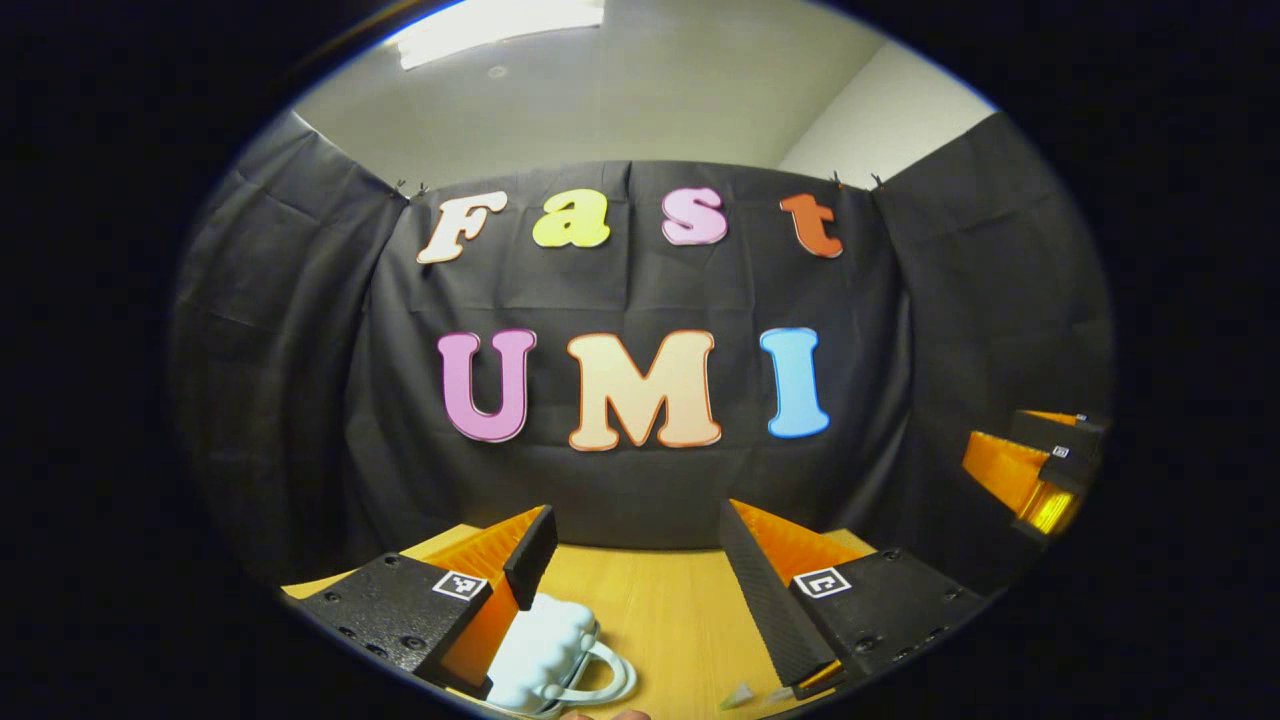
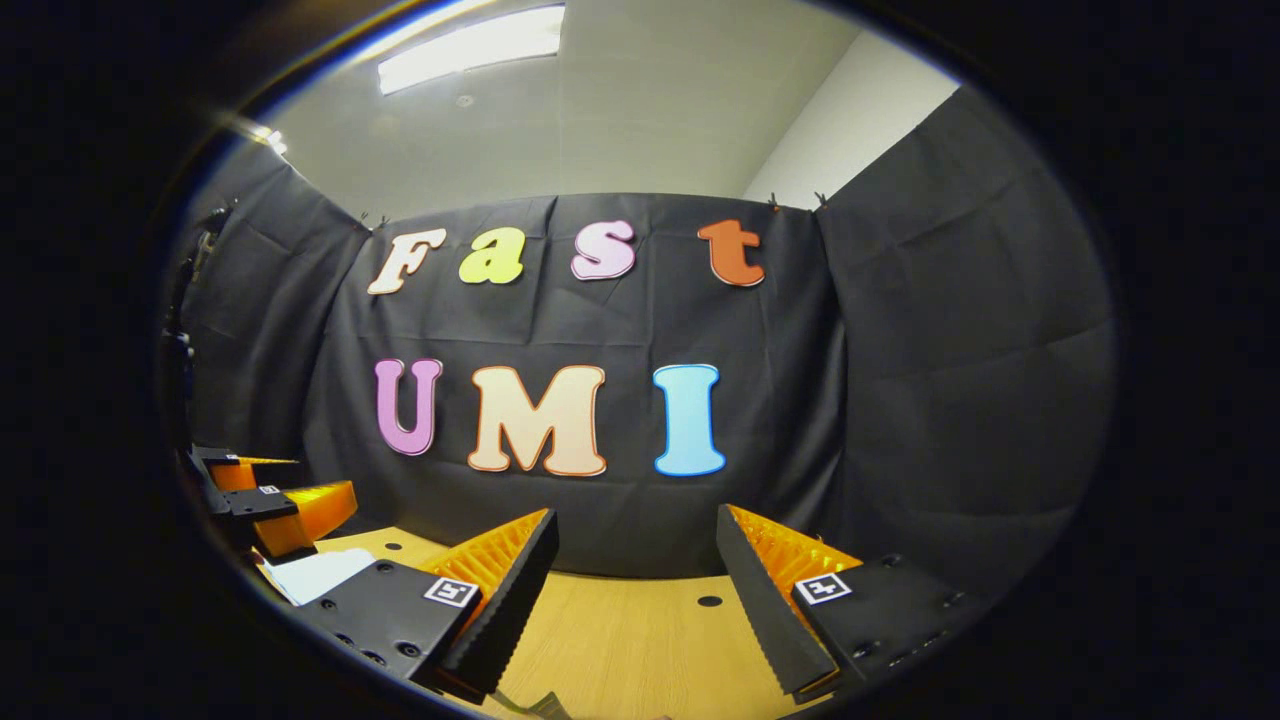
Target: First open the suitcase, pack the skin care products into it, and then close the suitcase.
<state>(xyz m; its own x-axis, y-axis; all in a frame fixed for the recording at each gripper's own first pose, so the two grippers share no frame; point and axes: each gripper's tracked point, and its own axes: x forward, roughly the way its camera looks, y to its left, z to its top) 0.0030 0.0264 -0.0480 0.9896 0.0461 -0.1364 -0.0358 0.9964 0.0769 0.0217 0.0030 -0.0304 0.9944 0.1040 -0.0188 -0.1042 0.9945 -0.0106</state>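
Below, the left gripper [image 1: 640,590] spreads its ridged orange-and-black jaws over the wooden tabletop [image 1: 660,610]; a white, bumpy suitcase [image 1: 545,650] lies near its front edge. The right gripper [image 2: 635,590] gapes likewise.

Bright ceiling light [image 2: 470,45], sharp centre, fisheye-bent edges

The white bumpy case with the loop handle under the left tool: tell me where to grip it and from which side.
Likely best by the loop handle, which stands off the white case on the wooden table. Come from above with the open left tool, one finger through the loop. The case body looks rounded, bumpy and wide, and is partly hidden.
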